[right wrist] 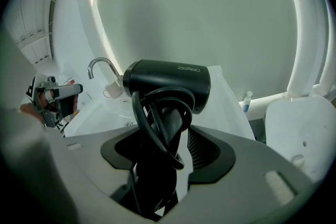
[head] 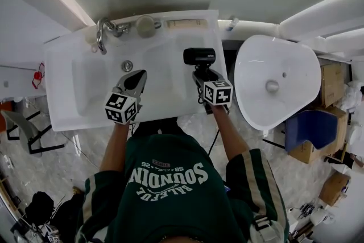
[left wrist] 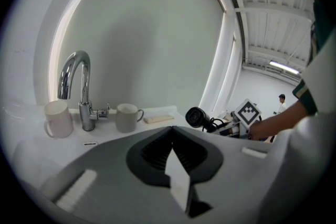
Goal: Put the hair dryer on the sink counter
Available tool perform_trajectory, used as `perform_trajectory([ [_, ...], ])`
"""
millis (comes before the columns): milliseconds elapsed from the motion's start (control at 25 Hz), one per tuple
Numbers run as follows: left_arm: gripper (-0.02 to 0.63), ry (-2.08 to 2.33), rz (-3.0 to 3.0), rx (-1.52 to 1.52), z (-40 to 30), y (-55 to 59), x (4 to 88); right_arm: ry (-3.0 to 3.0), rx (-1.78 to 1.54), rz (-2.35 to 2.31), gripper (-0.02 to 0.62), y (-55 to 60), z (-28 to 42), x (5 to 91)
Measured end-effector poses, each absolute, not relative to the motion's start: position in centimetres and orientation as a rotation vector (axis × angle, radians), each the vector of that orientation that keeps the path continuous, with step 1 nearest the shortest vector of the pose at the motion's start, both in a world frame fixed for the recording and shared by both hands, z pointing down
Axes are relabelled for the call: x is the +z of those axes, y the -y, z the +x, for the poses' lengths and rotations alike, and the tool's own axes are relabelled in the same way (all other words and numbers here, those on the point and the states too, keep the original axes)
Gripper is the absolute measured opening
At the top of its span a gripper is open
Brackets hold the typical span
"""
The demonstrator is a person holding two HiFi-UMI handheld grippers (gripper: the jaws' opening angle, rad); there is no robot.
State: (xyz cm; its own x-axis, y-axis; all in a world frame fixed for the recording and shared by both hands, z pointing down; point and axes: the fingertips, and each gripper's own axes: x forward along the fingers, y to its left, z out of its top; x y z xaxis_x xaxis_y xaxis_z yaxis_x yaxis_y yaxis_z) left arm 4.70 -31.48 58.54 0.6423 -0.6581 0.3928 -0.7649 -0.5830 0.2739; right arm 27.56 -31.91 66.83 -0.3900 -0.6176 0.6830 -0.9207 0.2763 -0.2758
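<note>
Seen from above, the right claw [head: 199, 72] holds the black hair dryer [head: 199, 56] over the right part of the sink counter [head: 170, 97], with the barrel crosswise and apparently not set down yet. In the left gripper view, the left claw [left wrist: 171, 131] is pressed together, empty, and farther from the dryer. The right gripper view shows the jaws pinching the cord-wrapped handle.

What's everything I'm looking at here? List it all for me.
hair dryer: one, black, cord looped round its handle, held above the sink's right side
sink: one, white, in front of the person
faucet: one, chrome, back left of sink
mugs: two, pale, either side of faucet
toilet: one, white, right of sink
cardboard boxes: several, brown, far right
left gripper: one, grey, shut, empty, over the basin
right gripper: one, grey, shut on the hair dryer
</note>
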Motion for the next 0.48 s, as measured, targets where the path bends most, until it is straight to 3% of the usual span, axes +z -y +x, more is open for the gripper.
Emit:
perform_trajectory([
  [480,0.051,1.165,2.374,0.361,3.0,33.3,60.0,2.016,0.946,1.351,0.249,37.5,28.8,70.6],
])
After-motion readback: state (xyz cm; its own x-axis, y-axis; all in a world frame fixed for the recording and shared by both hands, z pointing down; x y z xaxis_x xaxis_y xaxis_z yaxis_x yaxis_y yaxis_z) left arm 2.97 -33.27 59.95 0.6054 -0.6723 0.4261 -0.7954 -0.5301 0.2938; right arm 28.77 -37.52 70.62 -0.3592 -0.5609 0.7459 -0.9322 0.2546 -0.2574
